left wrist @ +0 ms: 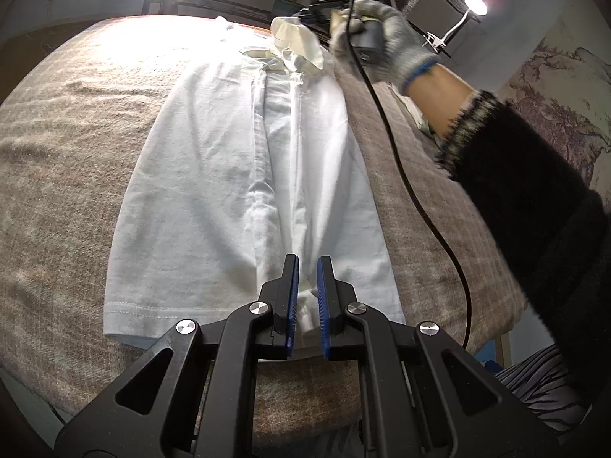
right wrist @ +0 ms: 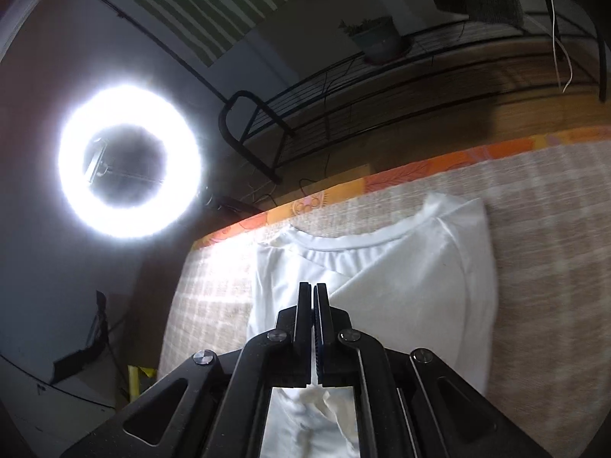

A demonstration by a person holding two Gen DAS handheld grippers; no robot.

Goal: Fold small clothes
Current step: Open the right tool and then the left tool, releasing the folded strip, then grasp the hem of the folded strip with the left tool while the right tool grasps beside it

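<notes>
While no readable text or brand shows anywhere, the grips are clear: left gripper (left wrist: pixel 307 267) is nearly closed, blue pads pinching a bunched fold of the white t-shirt (left wrist: pixel 229 175) at its hem end. Right gripper (right wrist: pixel 314 294) is clamped tight on fabric near the collar, lifting a flap of it off the beige blanket (left wrist: pixel 57 160); a gloved hand (left wrist: pixel 382 38) holds it. Shirt lies lengthwise on the blanket, sides folded in. Ring light (right wrist: pixel 130 160) glares beyond.

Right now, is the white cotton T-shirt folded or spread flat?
Partly folded: the white cotton T-shirt has both sides turned in, edges meeting along its middle, full length still out.
</notes>
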